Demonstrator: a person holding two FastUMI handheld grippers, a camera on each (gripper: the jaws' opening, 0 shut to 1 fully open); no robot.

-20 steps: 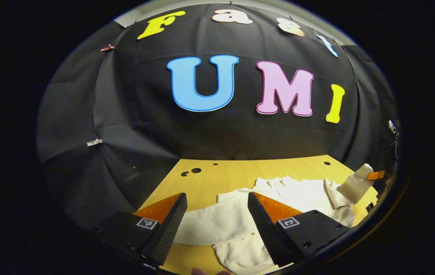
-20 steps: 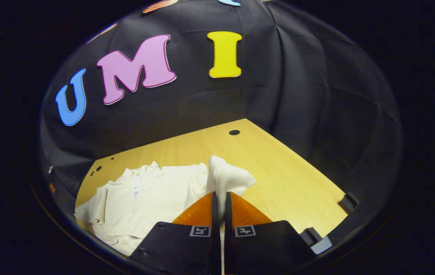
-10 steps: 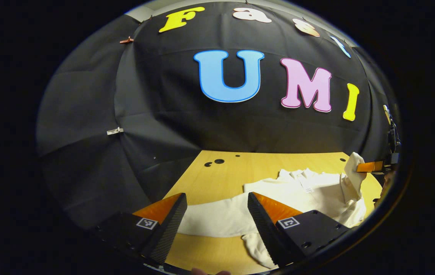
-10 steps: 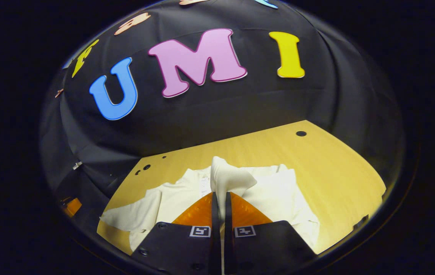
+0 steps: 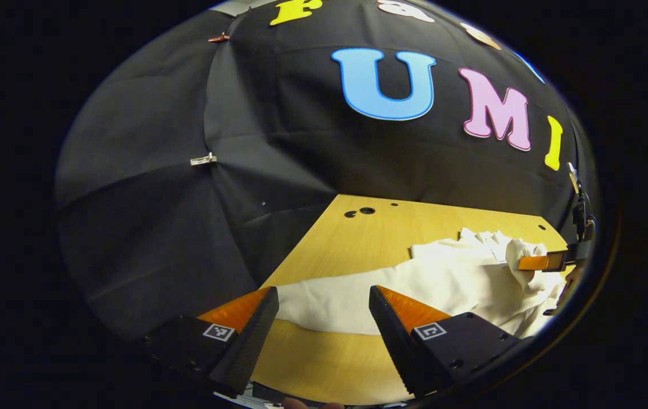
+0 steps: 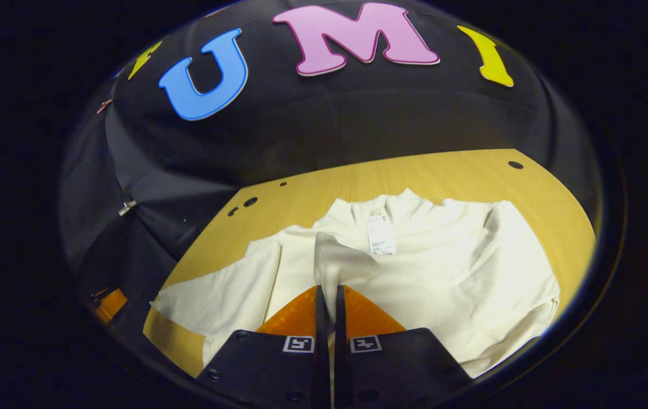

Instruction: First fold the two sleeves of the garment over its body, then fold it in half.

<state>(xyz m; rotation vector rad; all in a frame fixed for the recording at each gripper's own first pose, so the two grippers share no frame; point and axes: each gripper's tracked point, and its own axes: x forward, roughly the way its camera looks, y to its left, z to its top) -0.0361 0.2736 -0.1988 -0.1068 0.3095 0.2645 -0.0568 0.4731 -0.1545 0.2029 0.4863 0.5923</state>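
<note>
A cream long-sleeved garment (image 6: 449,272) lies flat on the wooden table (image 6: 415,170), collar and white label (image 6: 379,234) facing up. My right gripper (image 6: 327,288) is shut on the cuff of one sleeve (image 6: 336,260), holding it up over the middle of the body. The other sleeve (image 6: 216,295) lies stretched out to the left. In the left gripper view that flat sleeve (image 5: 329,301) runs across between the open fingers of my left gripper (image 5: 321,291), which hovers above it. At the far right, the right gripper (image 5: 540,262) holds the bunched cuff above the garment (image 5: 460,272).
The table (image 5: 358,238) has small round holes (image 5: 366,211) near its back left corner and one (image 6: 515,165) at the back right. The black cloth wall closes in behind and on both sides. A corner of my left gripper (image 6: 109,304) peeks in at the far left.
My right gripper has carried the sleeve cuff from the garment's side to over the middle of the body and lower. My left gripper has drifted left, staying open.
</note>
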